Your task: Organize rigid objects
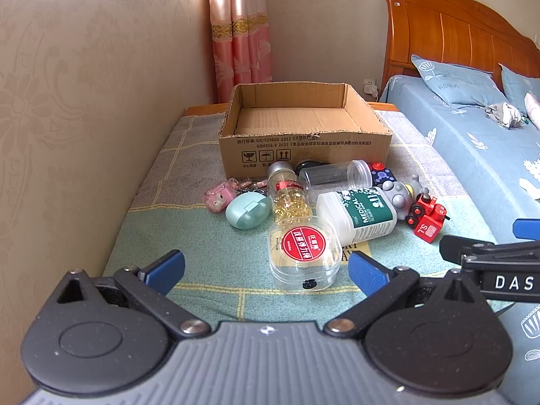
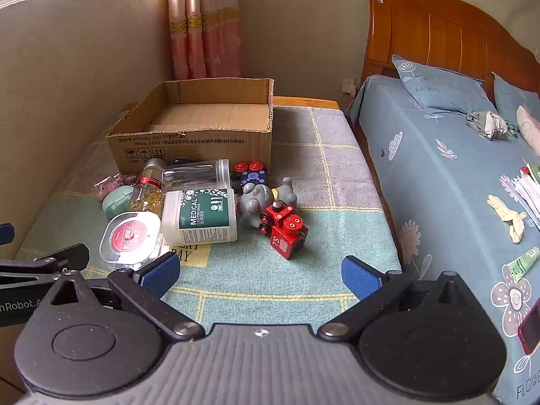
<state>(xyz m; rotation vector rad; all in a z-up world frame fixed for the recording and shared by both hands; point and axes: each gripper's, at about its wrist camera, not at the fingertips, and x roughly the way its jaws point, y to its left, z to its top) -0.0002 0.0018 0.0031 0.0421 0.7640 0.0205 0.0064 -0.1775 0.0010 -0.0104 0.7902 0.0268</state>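
A: Where are the two tools?

B: Both hang low at the bottom of their views, tilted down over the checked blanket. The left tool has its blue pads spread wide with nothing between them. The right tool is spread just as wide, over bare blanket.

A: And the things to be sorted?

B: In the left wrist view they sit in a heap at the centre of the frame, just in front of the cardboard box, which is open and has nothing in it. Nearest the left tool is a clear plastic case with a round red label. Leaning over its upper right edge lies a white tub marked MEDICAL, on its side. Above the case lies a bottle of golden capsules, and beside that a clear jar, also on its side.

A: Anything on the left of the heap?

B: A mint green oval case, and a small pink charm touching it at its upper left.

A: And on the right?

B: A grey toy figure, a red wooden toy train below it, and a dark blue cube with red knobs behind. The bed with the blue sheet fills the right side.
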